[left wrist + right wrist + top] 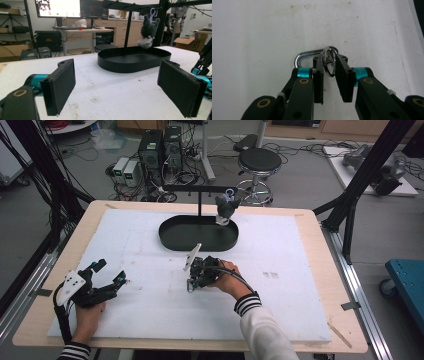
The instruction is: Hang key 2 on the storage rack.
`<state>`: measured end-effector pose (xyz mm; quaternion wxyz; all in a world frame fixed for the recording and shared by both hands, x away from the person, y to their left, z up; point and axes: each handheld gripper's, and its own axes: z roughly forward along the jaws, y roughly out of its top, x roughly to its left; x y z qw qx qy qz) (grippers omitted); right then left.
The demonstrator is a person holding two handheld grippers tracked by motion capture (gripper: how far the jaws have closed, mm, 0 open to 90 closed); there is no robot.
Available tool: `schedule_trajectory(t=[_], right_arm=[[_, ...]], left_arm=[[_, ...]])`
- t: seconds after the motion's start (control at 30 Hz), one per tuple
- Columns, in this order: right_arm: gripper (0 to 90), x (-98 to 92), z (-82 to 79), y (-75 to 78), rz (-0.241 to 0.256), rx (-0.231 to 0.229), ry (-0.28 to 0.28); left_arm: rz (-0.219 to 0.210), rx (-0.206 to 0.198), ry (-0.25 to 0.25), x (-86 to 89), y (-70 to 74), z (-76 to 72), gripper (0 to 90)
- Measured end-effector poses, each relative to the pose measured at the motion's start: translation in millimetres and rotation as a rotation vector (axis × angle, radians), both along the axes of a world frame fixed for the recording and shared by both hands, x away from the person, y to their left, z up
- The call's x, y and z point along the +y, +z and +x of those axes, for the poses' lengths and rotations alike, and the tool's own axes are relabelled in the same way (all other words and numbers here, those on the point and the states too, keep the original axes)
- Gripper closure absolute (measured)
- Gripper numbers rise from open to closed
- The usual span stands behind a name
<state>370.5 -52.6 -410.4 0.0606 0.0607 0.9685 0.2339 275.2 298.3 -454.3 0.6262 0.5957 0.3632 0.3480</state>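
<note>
My right gripper (191, 286) points down at the middle of the white mat (300, 270), held by a hand in a striped cuff. In the right gripper view, the right gripper (329, 60) is shut on a metal split ring (327, 65). The ring is linked to a silver carabiner (305, 53) that lies flat on the mat. My left gripper (111, 271) rests at the mat's near left, open with nothing between its pads (60, 87). A grey plush keychain (227, 206) (147, 31) hangs from a black stand's bar (200, 187) over a black oval tray (170, 242) (125, 67).
The tray and stand sit at the mat's far middle. Wooden table edges frame the mat. Beyond the table are a black stool (259, 160), computer towers (160, 150) with cables, and a blue cart (407, 275) at the right.
</note>
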Motion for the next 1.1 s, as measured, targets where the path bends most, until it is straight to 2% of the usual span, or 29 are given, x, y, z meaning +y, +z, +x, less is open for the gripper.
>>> schedule_trajectory(t=[0.4,0.67,0.87,1.1], right_arm=[[80.8,0.4,1.1,-0.2,-0.002,-0.008,-0.007],[81.8,1.6,1.8,1.1,0.017,-0.012,-0.008],[86.7,1.3,2.3,1.8,0.020,-0.018,-0.009],[87.7,0.5,3.2,2.2,0.028,0.008,-0.025]], left_arm=[[0.000,0.000,0.001,0.1,0.0,0.0,15.2],[0.000,0.000,0.000,0.1,0.0,0.0,15.2],[0.000,0.000,0.000,0.0,0.0,0.0,15.2],[0.000,0.000,0.001,0.1,0.0,0.0,15.2]])
